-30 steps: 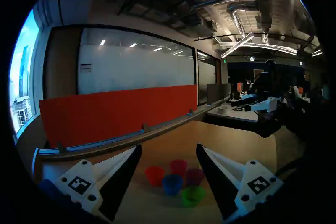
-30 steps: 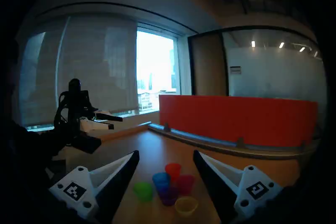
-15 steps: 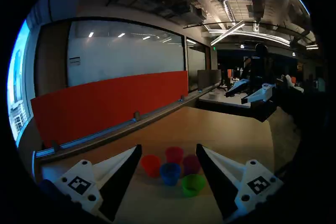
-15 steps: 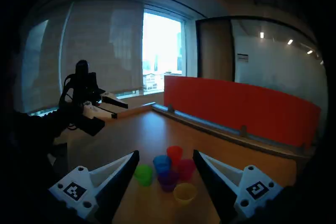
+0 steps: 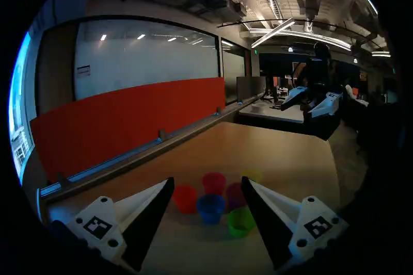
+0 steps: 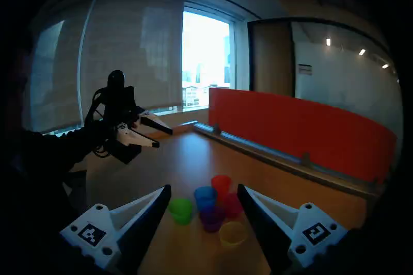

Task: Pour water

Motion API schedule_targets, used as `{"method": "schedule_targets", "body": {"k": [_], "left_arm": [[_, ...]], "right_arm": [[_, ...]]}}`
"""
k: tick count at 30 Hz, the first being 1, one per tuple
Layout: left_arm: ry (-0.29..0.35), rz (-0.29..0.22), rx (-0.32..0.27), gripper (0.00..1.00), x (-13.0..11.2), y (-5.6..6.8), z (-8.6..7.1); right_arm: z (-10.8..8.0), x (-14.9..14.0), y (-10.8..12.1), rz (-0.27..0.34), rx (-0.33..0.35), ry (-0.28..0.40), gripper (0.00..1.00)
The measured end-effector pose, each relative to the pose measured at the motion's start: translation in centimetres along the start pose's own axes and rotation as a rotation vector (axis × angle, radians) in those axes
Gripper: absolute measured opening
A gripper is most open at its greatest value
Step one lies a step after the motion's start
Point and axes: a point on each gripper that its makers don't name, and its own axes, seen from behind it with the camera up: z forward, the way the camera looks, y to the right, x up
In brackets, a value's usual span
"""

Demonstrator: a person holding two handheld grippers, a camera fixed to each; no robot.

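A cluster of small plastic cups stands on the wooden table (image 5: pixel 279 151). In the left gripper view I see an orange cup (image 5: pixel 185 198), a red cup (image 5: pixel 213 182), a blue cup (image 5: pixel 210 208), a purple cup (image 5: pixel 234 195), a green cup (image 5: pixel 240 222) and a yellow cup (image 5: pixel 252 176). My left gripper (image 5: pixel 206 179) hovers open just before them, with nothing held. In the right gripper view the green cup (image 6: pixel 180 210), blue cup (image 6: pixel 205 197), red cup (image 6: pixel 221 184), purple cup (image 6: pixel 211 217) and yellow cup (image 6: pixel 232 233) lie ahead of my open right gripper (image 6: pixel 204 187).
A red partition (image 5: pixel 129 115) on a metal rail borders the table's far side. The right gripper (image 5: pixel 314 106) hangs over the table's far end. The left gripper (image 6: pixel 138 133), on a dark-sleeved arm, floats left of the cups. Bright windows (image 6: pixel 206 68) stand behind.
Both views have swung slightly around the cup cluster. The yellow cup has come into the left gripper view. The opposite gripper now sits higher and nearer the middle in each view. Both stay open.
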Motion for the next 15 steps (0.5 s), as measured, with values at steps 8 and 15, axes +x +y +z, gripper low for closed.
{"method": "schedule_targets", "body": {"k": [8,15], "left_arm": [[-0.018,0.011,-0.021,0.96,-1.2,-0.6,1.9],[-0.046,0.024,-0.054,0.96,-2.8,-0.7,3.2]], "right_arm": [[0.7,-1.1,-0.4,0.012,0.013,-0.019,0.99],[1.3,-2.4,-0.5,0.019,0.022,-0.043,0.99]]}}
